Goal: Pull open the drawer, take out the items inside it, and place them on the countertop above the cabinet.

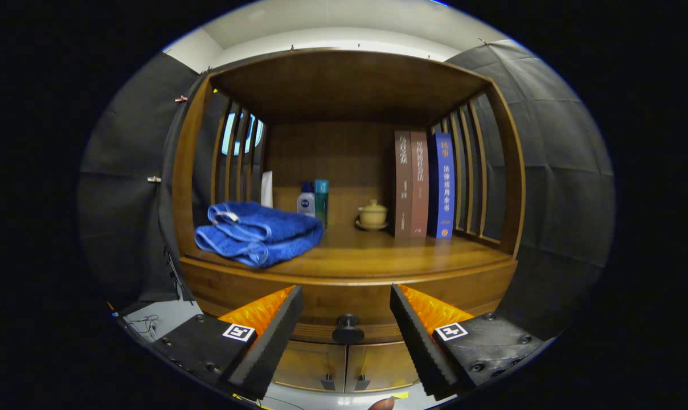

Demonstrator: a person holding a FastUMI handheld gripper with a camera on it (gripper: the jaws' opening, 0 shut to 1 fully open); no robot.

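The scene is dim and warm, lit from above and in front: the countertop shines softly, while the cabinet's ceiling and back panel sit in shadow. The towel casts a faint shadow beside it. Fisheye distortion bows the cabinet frame outward near the rim. Focus is sharp at centre, and the fingers, spread apart, look slightly soft.

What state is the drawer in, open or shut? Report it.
Shut. The drawer front sits flush under the countertop, its knob untouched between the open fingers of the hand-held gripper.
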